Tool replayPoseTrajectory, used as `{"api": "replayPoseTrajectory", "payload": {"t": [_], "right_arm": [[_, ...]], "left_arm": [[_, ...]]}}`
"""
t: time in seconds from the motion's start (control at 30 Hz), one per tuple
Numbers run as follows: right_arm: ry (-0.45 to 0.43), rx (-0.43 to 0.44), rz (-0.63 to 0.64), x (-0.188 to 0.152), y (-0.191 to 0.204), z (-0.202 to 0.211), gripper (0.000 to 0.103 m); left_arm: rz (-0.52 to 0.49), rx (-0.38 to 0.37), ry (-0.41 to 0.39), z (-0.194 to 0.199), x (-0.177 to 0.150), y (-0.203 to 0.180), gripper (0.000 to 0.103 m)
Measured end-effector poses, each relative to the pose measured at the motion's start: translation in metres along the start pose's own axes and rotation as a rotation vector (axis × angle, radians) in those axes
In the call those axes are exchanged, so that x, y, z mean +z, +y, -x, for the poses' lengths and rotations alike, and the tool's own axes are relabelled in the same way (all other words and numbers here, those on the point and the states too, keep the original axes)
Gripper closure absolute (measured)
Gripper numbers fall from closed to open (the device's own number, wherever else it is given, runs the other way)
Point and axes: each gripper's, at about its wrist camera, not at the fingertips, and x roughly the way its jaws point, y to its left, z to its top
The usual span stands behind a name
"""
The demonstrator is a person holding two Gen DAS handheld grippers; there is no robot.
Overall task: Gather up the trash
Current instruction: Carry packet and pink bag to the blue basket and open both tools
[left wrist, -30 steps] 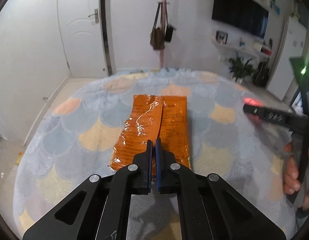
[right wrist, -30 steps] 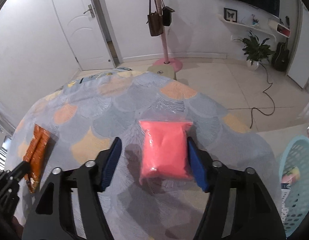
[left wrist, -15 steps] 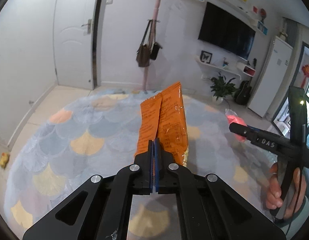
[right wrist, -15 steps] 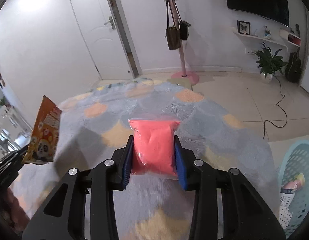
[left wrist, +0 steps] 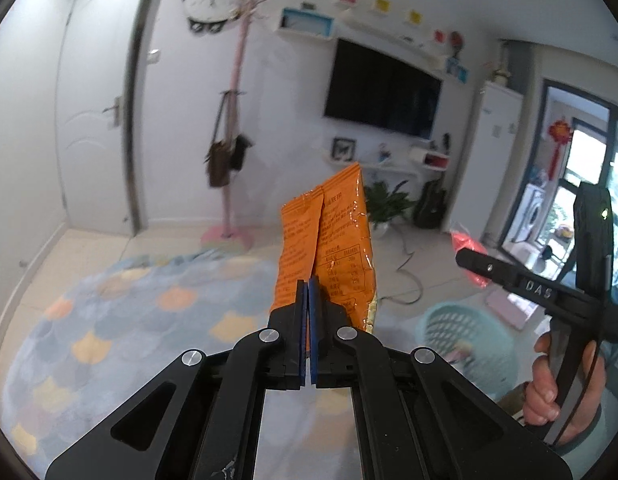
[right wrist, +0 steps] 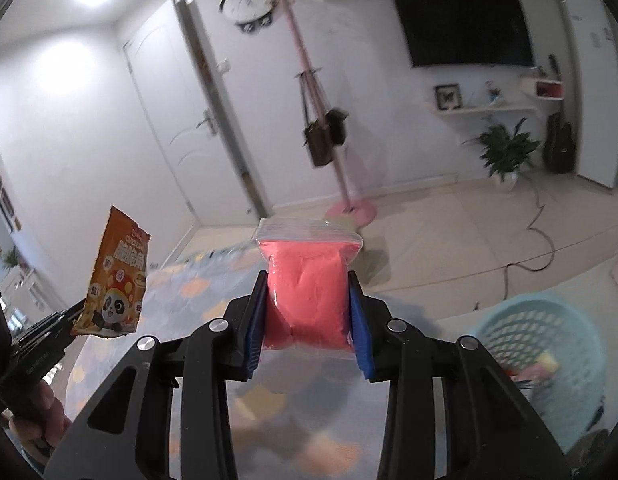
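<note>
My left gripper (left wrist: 308, 292) is shut on the lower edge of an orange snack packet (left wrist: 329, 248), which stands upright in the air above the rug. The right wrist view shows that packet (right wrist: 117, 276) at the far left, printed side facing the camera. My right gripper (right wrist: 307, 292) is shut on a pink zip bag (right wrist: 307, 280), its blue pads pressing both sides. In the left wrist view the right gripper (left wrist: 465, 256) is at the right with the pink bag (left wrist: 467, 244) at its tip. A turquoise basket (right wrist: 549, 348) with some litter in it stands on the floor, low and to the right.
A round scale-patterned rug (left wrist: 129, 320) lies below both grippers. A pink coat stand (right wrist: 345, 184) with bags stands by the door. A black cable (right wrist: 541, 240) runs across the tiled floor. A potted plant (right wrist: 505, 152) and a guitar are by the far wall. A person's hand (left wrist: 549, 380) holds the right gripper.
Both grippers rose off the rug with their loads. The right jaws closed onto the pink bag. Both views swung up and to the right, bringing the basket closer.
</note>
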Motion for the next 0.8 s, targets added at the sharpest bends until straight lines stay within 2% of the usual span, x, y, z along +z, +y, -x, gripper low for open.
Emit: {"api": "replayPoseTrajectory", "payload": {"t": [0.23, 0.37, 0.53, 0.6, 0.67, 0.73, 0.8], "right_arm": [[-0.065, -0.095, -0.081, 0.005, -0.067, 0.046, 0.069], [-0.054, -0.105, -0.214, -0.006, -0.123, 0.057, 0.069], [0.001, -0.151, -0.339, -0.032, -0.183, 0.058, 0.069], [0.030, -0.172, -0.379, -0.042, -0.200, 0.054, 0.069], [0.072, -0.168, -0.433, -0.053, -0.217, 0.045, 0.069], [0.114, -0.148, -0.485, -0.065, -0.232, 0.037, 0.069], [0.148, -0.172, -0.500, -0.073, -0.241, 0.029, 0.069]], "left_arm": [[-0.062, -0.103, 0.016, -0.029, 0.006, -0.078, 0.103], [-0.094, -0.155, 0.055, -0.054, 0.000, -0.116, 0.103], [-0.099, -0.231, 0.156, -0.098, -0.018, -0.154, 0.103], [-0.081, -0.263, 0.216, -0.119, -0.030, -0.163, 0.103], [-0.015, -0.337, 0.312, -0.144, -0.045, -0.166, 0.103], [0.011, -0.355, 0.367, -0.163, -0.058, -0.168, 0.103], [0.022, -0.356, 0.414, -0.180, -0.071, -0.170, 0.103]]}}
